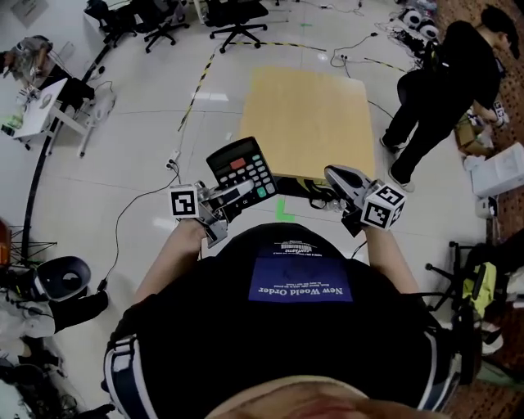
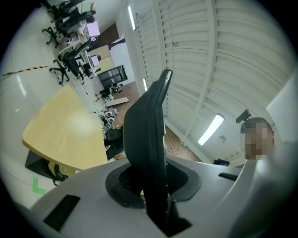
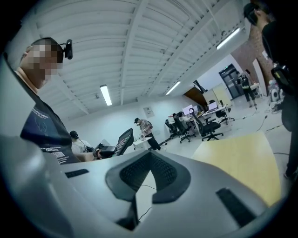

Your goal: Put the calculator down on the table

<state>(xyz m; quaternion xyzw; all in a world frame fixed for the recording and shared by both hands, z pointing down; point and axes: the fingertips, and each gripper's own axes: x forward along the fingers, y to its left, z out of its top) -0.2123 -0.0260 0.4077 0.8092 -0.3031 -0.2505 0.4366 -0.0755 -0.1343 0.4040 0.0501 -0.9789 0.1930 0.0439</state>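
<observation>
The black calculator [image 1: 241,169] with a red key and a green key stands tilted up in my left gripper [image 1: 228,196], which is shut on its lower edge. In the left gripper view the calculator [image 2: 150,135] shows edge-on, clamped between the jaws of my left gripper [image 2: 153,190]. It hangs over the floor just short of the near edge of the light wooden table [image 1: 307,123]. My right gripper [image 1: 332,178] is level beside it, jaws closed together with nothing in them; in its own view my right gripper [image 3: 145,173] looks past the calculator [image 3: 125,140] and the table [image 3: 242,158].
A person in black [image 1: 442,90] bends over at the table's right side. Office chairs [image 1: 237,20] stand at the back. Cables run across the white floor, and a green tape mark [image 1: 284,211] lies at the table's near edge. A white desk [image 1: 41,106] is at the far left.
</observation>
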